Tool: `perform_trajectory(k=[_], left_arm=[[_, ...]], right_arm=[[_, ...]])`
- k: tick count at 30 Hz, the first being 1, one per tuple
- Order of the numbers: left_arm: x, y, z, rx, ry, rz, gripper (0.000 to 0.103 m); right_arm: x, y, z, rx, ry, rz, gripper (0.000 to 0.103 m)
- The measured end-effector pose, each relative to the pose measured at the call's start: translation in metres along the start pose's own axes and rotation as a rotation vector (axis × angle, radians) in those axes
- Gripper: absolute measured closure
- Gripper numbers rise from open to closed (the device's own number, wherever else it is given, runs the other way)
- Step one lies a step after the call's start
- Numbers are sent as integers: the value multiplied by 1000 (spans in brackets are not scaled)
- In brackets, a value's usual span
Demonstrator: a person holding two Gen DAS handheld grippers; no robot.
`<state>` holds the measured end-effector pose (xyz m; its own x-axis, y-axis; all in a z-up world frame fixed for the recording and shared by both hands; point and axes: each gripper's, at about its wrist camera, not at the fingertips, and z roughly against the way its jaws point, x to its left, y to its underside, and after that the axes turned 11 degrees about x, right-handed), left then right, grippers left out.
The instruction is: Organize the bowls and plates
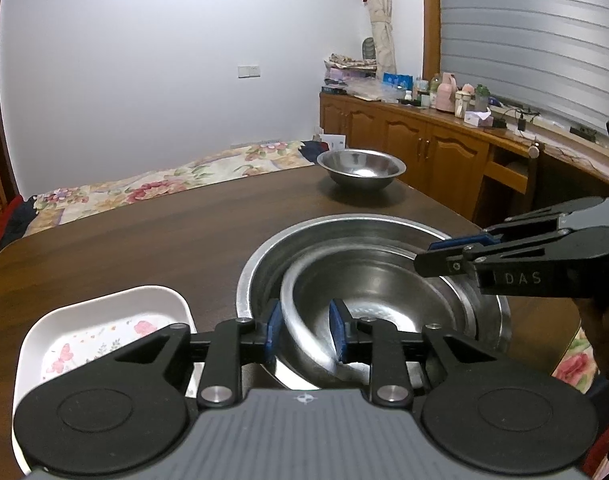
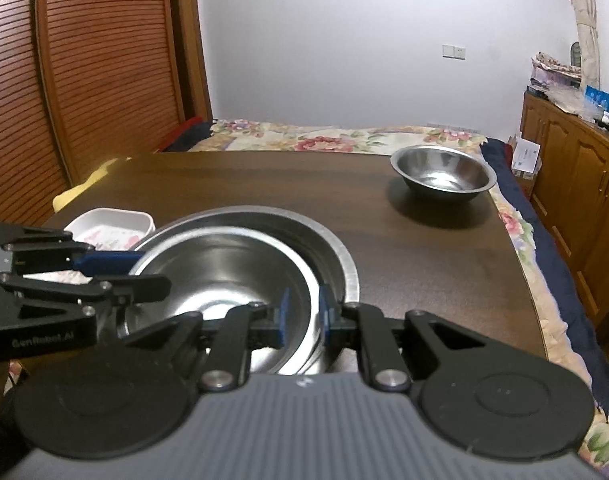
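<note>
A medium steel bowl point(image 1: 368, 284) point(image 2: 224, 276) sits inside a larger steel bowl point(image 1: 336, 232) point(image 2: 340, 256) on the dark wooden table point(image 1: 144, 240). My left gripper point(image 1: 304, 330) straddles the medium bowl's near rim, one blue pad on each side with a little gap showing. My right gripper point(image 2: 303, 314) straddles the same bowl's rim on the opposite side and looks closed on it. A small steel bowl point(image 1: 360, 170) point(image 2: 442, 176) stands alone at the table's far corner. A white rectangular dish with a floral print point(image 1: 100, 332) point(image 2: 108, 226) lies left of the nested bowls.
A bed with a floral cover point(image 1: 164, 184) point(image 2: 344, 136) lies beyond the table. Wooden cabinets point(image 1: 424, 148) with clutter on top stand to the right. A louvered wooden door point(image 2: 84, 80) is at the left. The table's right edge point(image 2: 520, 264) is close to the small bowl.
</note>
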<state>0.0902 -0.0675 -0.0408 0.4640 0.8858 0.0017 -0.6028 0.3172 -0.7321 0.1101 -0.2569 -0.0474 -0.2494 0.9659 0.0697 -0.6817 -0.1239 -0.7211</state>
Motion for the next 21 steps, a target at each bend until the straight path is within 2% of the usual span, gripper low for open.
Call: perform_trajectory(k=[13, 21], left_arm=[[6, -14, 9, -28, 2, 6, 73], [3, -43, 16, -72, 7, -21, 68]], right_arm=[[-10, 0, 8, -30, -17, -45, 87], [-22, -9, 33, -99, -9, -62, 87]])
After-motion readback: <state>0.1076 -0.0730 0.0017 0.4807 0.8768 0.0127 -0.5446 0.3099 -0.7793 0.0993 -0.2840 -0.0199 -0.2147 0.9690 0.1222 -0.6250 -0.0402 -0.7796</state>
